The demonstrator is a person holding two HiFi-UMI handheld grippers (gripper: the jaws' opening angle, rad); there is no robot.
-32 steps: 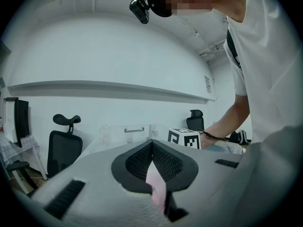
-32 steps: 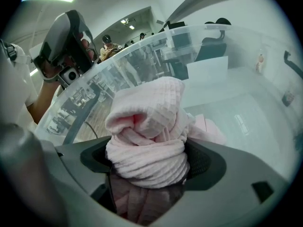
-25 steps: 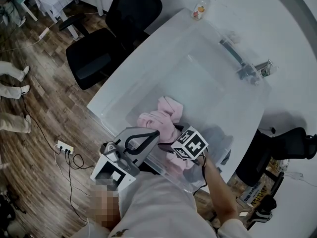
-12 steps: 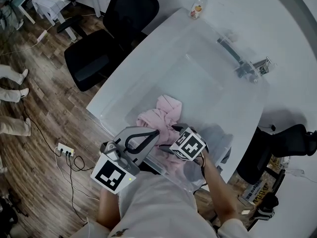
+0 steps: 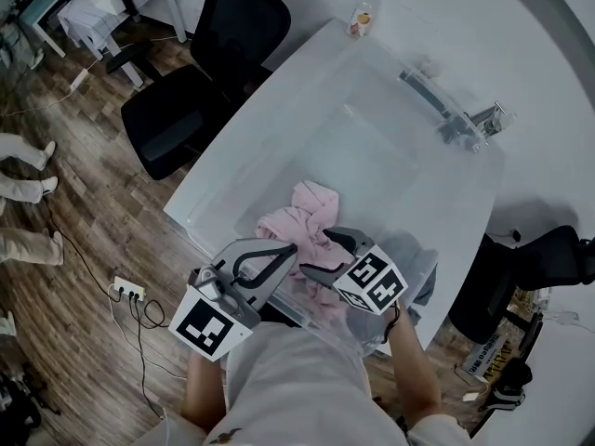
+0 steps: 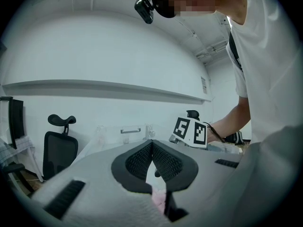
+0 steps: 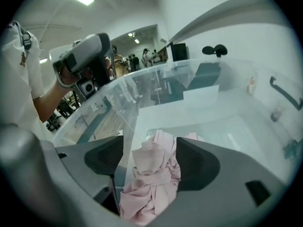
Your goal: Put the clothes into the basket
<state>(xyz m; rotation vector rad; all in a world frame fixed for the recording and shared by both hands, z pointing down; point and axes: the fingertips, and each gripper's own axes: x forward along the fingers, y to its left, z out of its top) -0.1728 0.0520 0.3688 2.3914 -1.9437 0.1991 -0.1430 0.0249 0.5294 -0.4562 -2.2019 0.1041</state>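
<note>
With the cloth [image 5: 302,214] lying in the basket [image 5: 390,156], unpinched between my right gripper's [image 5: 314,251] parted, just-narrowing jaws, and my left gripper [image 5: 290,249] closed on nothing, I reckon a straight lift avoids snagging it.

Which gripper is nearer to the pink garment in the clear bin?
Right. The right gripper hangs over the pink garment, which shows between its jaws, just closing a little; the left gripper is off to its side.
</note>
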